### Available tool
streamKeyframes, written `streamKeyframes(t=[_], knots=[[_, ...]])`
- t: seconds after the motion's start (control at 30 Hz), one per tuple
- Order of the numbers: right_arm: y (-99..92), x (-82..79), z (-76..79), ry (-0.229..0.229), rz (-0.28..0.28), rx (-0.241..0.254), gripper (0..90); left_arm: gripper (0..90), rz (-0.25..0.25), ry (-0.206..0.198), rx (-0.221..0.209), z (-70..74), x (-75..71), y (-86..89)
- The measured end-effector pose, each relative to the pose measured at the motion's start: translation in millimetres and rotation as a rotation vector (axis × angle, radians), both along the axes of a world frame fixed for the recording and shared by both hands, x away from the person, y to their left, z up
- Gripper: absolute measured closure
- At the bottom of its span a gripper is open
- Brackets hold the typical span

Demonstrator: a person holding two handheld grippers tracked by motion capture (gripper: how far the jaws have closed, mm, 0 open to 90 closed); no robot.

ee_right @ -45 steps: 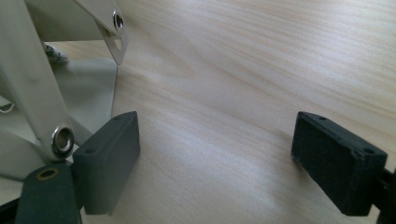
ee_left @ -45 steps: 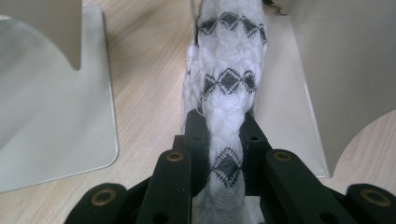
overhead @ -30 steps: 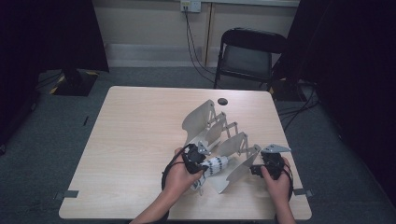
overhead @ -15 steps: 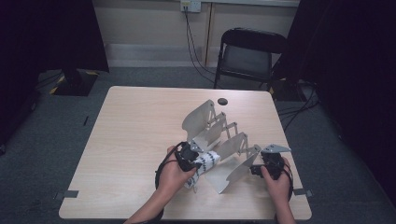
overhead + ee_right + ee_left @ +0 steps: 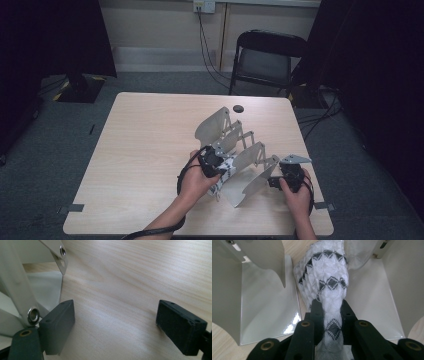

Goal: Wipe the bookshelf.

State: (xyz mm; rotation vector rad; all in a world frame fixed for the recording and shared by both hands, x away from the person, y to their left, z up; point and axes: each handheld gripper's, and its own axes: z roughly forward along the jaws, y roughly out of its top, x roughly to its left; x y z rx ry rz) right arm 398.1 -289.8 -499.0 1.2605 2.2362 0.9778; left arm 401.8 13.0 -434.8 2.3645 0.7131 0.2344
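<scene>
Left hand-held gripper point(image 5: 329, 315) clamped on a white sock with black diamond pattern point(image 5: 325, 282), sock lying between two white plates of the folding rack point(image 5: 250, 155) on the tabletop point(image 5: 140, 150) — right hand-held gripper point(image 5: 115, 322) jaws apart, nothing between them, just beside the rack's near end

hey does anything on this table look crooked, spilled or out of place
Nothing spilled or damaged. The left gripper pinches a white patterned sock between two plates of the accordion rack, which sits askew to the table edges. A small dark round thing lies alone beyond the rack.
</scene>
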Motion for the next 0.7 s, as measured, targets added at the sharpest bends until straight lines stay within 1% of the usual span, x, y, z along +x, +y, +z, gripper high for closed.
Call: streamKeyframes(t=[0.1,0.17,0.2,0.3,0.33,0.43,0.47,0.5,0.53,0.57,0.7], knots=[[0.0,0.0,0.0,0.000,0.000,0.000,15.0,77.7,-0.003,-0.009,-0.004,3.8,0.6,-2.5],[0.0,0.0,0.0,0.000,0.000,0.000,15.0,77.7,-0.011,-0.013,-0.016,6.4,0.7,-4.0],[0.0,0.0,0.0,0.000,0.000,0.000,15.0,77.7,-0.016,-0.021,-0.009,7.6,0.5,-5.3],[0.0,0.0,0.0,0.000,0.000,0.000,15.0,77.5,-0.022,-0.018,-0.011,4.8,0.9,-7.6],[0.0,0.0,0.0,0.000,0.000,0.000,15.0,77.3,-0.027,-0.013,-0.006,3.1,1.6,-8.0],[0.0,0.0,0.0,0.000,0.000,0.000,15.0,76.2,-0.029,-0.007,-0.011,-5.1,3.1,-8.6],[0.0,0.0,0.0,0.000,0.000,0.000,15.0,75.1,-0.022,-0.005,-0.015,-7.7,2.8,-8.6],[0.0,0.0,0.0,0.000,0.000,0.000,15.0,73.1,-0.028,-0.007,-0.012,-9.3,3.1,-7.4],[0.0,0.0,0.0,0.000,0.000,0.000,15.0,69.7,-0.023,-0.012,-0.014,-11.0,2.9,-6.3],[0.0,0.0,0.0,0.000,0.000,0.000,15.0,66.3,-0.015,-0.009,-0.018,-12.2,2.7,-4.9],[0.0,0.0,0.0,0.000,0.000,0.000,15.0,57.6,0.007,-0.014,-0.032,-11.7,0.6,1.7]])
